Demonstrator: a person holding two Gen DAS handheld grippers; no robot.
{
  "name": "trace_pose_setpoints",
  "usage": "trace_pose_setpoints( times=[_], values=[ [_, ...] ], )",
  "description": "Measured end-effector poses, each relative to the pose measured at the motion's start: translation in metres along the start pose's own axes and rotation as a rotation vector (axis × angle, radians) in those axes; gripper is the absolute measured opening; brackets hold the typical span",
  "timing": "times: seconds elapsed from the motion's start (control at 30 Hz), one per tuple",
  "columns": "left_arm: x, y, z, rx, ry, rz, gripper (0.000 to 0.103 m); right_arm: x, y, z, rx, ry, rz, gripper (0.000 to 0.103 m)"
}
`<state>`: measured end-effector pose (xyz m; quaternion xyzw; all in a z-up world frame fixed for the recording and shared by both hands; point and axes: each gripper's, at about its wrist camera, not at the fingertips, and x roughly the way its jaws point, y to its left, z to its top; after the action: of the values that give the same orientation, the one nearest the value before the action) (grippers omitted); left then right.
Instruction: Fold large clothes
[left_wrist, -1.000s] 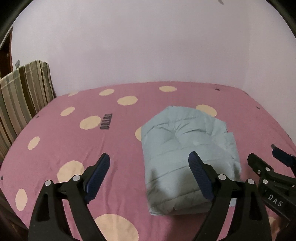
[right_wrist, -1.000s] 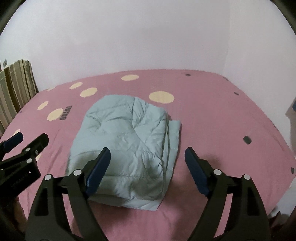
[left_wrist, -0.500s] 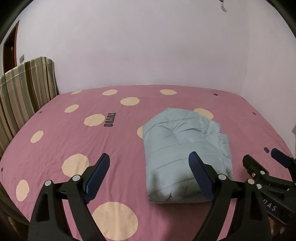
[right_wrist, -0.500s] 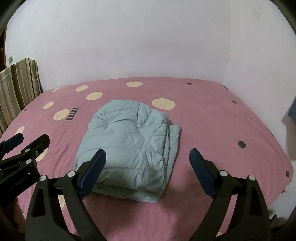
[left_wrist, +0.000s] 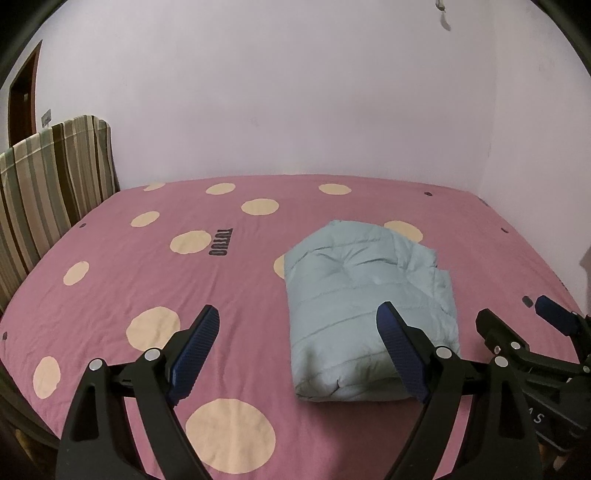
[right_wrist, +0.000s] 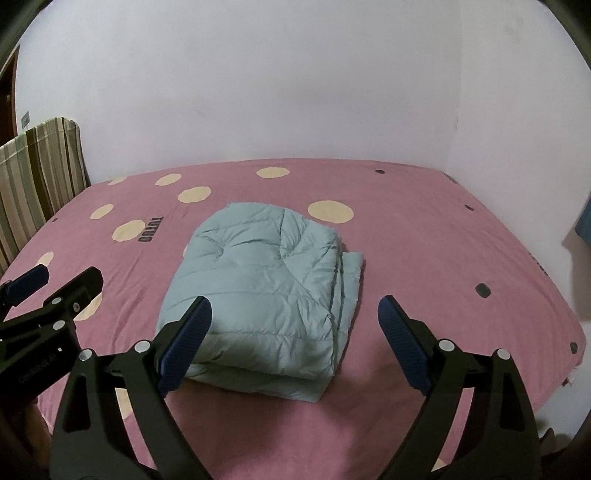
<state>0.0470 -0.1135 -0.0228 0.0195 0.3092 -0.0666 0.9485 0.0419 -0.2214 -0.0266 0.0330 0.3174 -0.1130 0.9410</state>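
A pale blue puffer jacket (right_wrist: 266, 302) is seen folded into a thick rectangular bundle, lying on the pink bed sheet (right_wrist: 424, 229) w/ cream dots, roughly mid-bed & toward the near edge. Stacked layers are shown along its right side. The left gripper (left_wrist: 297, 354) is held above the sheet just left of the bundle; its blue-padded fingers (left_wrist: 195, 347) are spread wide, nothing between them. The right gripper (right_wrist: 293, 341) is held over the bundle's near right corner, fingers (right_wrist: 402, 343) likewise spread wide after just opening further, nothing gripped, pads clear of the fabric. A striped cushion (left_wrist: 51, 177) is propped at the bed's left side against the wall.
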Motion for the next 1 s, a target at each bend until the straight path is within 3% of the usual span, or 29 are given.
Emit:
trace_pose_setpoints(
  times=[1.0],
  values=[
    [0.0024,0.0011,0.0017,0.005,0.019,0.004,0.086,-0.0029,0.0006,0.0000,0.002,-0.004,0.005,0.091]
  ],
)
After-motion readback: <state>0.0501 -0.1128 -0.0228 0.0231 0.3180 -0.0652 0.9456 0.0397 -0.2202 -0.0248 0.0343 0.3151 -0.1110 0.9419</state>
